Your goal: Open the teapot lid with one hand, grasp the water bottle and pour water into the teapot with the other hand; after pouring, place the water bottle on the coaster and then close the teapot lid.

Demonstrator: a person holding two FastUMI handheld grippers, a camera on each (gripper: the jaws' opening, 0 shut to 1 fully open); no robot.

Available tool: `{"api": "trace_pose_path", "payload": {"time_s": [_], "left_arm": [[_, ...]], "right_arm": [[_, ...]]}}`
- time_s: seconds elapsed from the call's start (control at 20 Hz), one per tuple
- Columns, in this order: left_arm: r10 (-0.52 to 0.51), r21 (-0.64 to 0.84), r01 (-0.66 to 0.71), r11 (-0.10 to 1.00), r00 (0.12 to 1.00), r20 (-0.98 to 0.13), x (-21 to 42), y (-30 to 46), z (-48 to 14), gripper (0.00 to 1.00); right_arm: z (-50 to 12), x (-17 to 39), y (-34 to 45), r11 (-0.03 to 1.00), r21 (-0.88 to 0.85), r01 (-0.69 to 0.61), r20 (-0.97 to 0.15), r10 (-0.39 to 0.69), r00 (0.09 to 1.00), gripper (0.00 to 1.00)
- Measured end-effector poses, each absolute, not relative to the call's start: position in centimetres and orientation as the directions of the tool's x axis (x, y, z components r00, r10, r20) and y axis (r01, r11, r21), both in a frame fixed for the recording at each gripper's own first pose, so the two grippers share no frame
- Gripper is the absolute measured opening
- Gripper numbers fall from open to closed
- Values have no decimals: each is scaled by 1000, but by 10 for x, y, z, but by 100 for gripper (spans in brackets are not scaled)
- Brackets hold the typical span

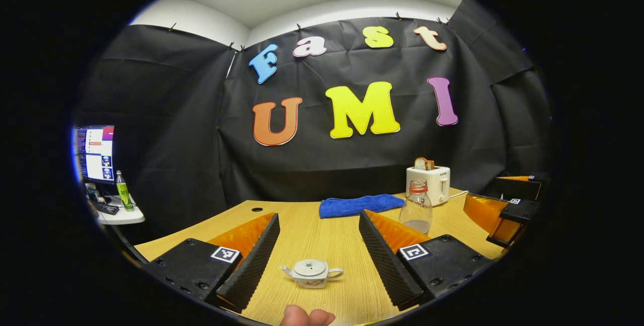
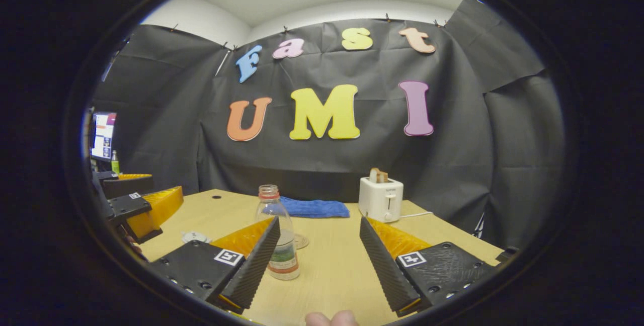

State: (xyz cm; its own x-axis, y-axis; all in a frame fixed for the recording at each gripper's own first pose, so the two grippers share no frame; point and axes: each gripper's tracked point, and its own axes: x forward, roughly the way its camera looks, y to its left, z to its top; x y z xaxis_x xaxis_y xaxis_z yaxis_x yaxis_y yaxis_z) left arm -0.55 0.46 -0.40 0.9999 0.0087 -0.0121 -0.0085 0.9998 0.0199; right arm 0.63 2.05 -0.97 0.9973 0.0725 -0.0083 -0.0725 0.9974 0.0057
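Note:
A small white teapot (image 1: 311, 273) with its lid on sits on the wooden table (image 1: 322, 235), low between the fingers of my open left gripper (image 1: 318, 217). A clear, uncapped water bottle (image 1: 416, 208) with a little water stands farther off to the right, partly behind my right finger. In the right gripper view the bottle (image 2: 276, 225) stands just inside the left finger of my open right gripper (image 2: 318, 223), untouched. A round coaster (image 2: 301, 241) lies right behind it. The teapot (image 2: 195, 237) peeks out at the left, near the left gripper (image 2: 141, 205).
A white toaster (image 1: 428, 182) holding bread and a folded blue cloth (image 1: 359, 205) lie at the table's far edge. The right gripper (image 1: 503, 210) hovers at the right. A side desk with a monitor (image 1: 95, 152) and a green bottle (image 1: 122, 190) stands off to the left.

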Motion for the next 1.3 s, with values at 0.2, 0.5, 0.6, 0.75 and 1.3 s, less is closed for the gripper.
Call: {"api": "trace_pose_path", "payload": {"time_s": [0.2, 0.5, 0.6, 0.75, 1.3], "left_arm": [[26, 4, -26, 1000, 999, -32, -11, 10, -15, 99], [15, -8, -16, 1000, 996, -89, -12, 10, -45, 99], [10, -17, -12, 1000, 992, -129, -7, 13, -61, 95], [4, -33, -10, 999, 984, -179, 4, 17, -77, 99], [-49, -11, 48, 999, 945, -323, 35, 10, -115, 70]], "right_arm": [[-13, 6, 21, 996, 14, -83, -7, 83, 997, 99], [-28, 11, 28, 993, 20, -116, -38, 117, 992, 95], [-33, 15, 31, 992, 21, -127, -50, 128, 991, 99], [-39, 17, 33, 991, 26, -135, -66, 136, 988, 96], [-60, 23, 19, 993, 35, -115, -110, 118, 987, 95]]}}
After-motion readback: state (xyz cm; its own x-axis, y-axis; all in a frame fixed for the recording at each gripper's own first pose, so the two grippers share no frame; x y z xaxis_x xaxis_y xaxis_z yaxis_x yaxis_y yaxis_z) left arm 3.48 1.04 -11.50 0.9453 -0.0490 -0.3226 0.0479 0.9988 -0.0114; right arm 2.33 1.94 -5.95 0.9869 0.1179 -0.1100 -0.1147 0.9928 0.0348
